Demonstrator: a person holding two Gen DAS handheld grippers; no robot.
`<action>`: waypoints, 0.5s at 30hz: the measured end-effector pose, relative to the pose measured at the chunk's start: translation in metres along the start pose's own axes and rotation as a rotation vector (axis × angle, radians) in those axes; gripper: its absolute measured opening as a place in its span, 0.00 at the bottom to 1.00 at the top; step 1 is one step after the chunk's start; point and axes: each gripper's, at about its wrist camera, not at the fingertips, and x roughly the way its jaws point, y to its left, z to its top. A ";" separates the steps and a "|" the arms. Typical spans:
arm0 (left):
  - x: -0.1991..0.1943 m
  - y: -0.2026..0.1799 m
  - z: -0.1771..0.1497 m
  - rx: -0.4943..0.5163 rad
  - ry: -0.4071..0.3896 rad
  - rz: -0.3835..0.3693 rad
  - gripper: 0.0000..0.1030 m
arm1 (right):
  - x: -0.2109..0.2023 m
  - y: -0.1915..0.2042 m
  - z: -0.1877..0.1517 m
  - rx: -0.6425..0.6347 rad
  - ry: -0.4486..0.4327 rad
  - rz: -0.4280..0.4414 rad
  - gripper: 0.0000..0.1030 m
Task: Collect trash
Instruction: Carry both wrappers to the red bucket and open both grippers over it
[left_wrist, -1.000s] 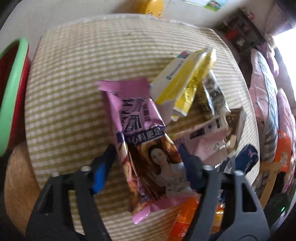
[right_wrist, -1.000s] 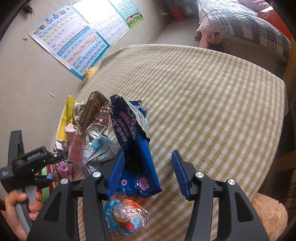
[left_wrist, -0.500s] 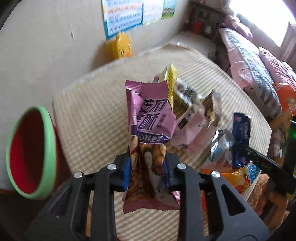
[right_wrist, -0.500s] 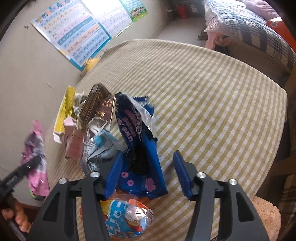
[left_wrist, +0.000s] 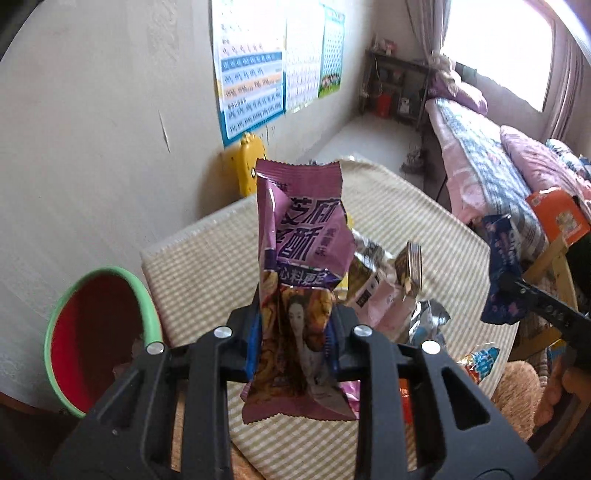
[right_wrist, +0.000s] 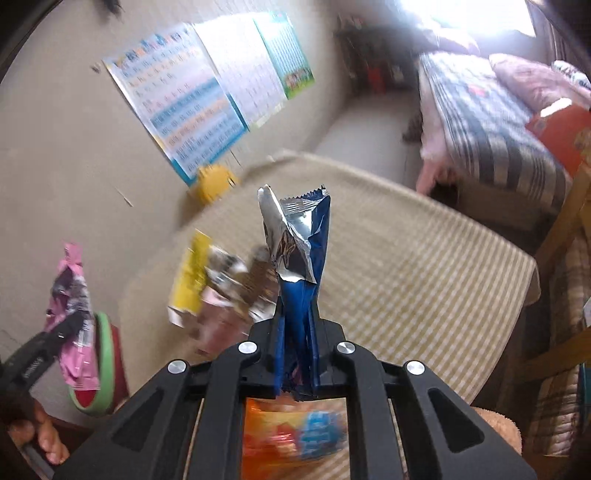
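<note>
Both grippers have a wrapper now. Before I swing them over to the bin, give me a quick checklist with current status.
1. Left gripper shut on the purple wrapper: ok.
2. Right gripper shut on the blue wrapper: ok.
3. Both wrappers lifted off the table: ok.
4. Red bin in view, mouth open, beside the table: ok.
5. Room left inside the bin: cannot tell.
6. Table cleared: not ok, the yellow box and other wrappers remain.

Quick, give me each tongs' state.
Left tongs: closed on the purple wrapper.
Right tongs: closed on the blue wrapper.
</note>
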 end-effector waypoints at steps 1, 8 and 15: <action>-0.005 0.002 0.001 -0.002 -0.012 0.001 0.26 | -0.007 0.007 0.002 -0.007 -0.020 0.007 0.08; -0.030 0.017 0.003 -0.002 -0.083 0.022 0.26 | -0.034 0.048 0.013 -0.071 -0.086 0.052 0.08; -0.041 0.029 0.004 -0.012 -0.125 0.033 0.26 | -0.053 0.083 0.014 -0.145 -0.124 0.077 0.09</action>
